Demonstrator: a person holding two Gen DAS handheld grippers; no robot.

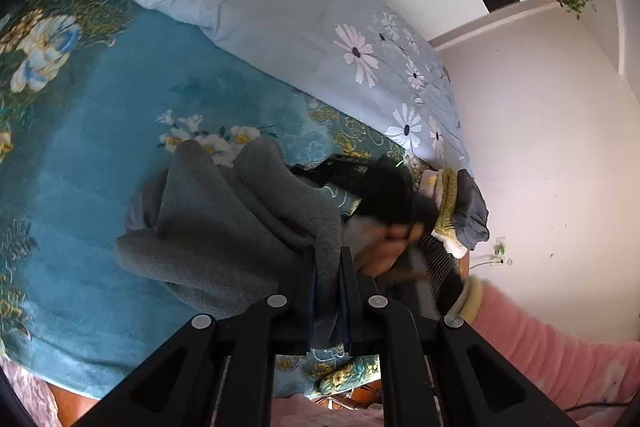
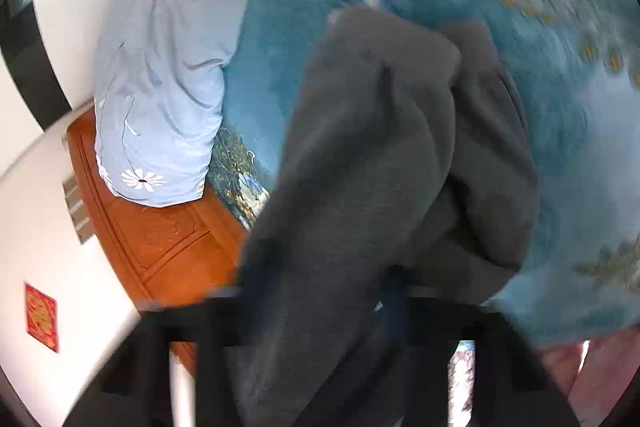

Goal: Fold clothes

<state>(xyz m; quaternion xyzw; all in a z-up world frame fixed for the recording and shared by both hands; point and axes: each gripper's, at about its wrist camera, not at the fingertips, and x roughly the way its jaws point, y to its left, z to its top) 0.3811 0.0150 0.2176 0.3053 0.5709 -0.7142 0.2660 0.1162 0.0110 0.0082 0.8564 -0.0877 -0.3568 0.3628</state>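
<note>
A grey fleece garment (image 1: 224,227) lies bunched on the teal floral blanket (image 1: 92,155). My left gripper (image 1: 329,267) is shut on a fold of its near edge, and the cloth runs down between the two black fingers. In the right wrist view, which is blurred, the same grey garment (image 2: 372,155) drapes over my right gripper (image 2: 326,279) and passes between its fingers, which look shut on it. In the left wrist view the right gripper (image 1: 372,183) is a dark blur at the garment's right side, with a hand (image 1: 384,247) behind it.
A pale blue daisy quilt (image 1: 260,7) lies heaped along the far side of the bed. A small stack of folded clothes (image 1: 460,207) sits at the bed's right end by the white wall. A pink sleeve (image 1: 552,339) reaches in at lower right. An orange wooden bed board (image 2: 160,227) stands at the left.
</note>
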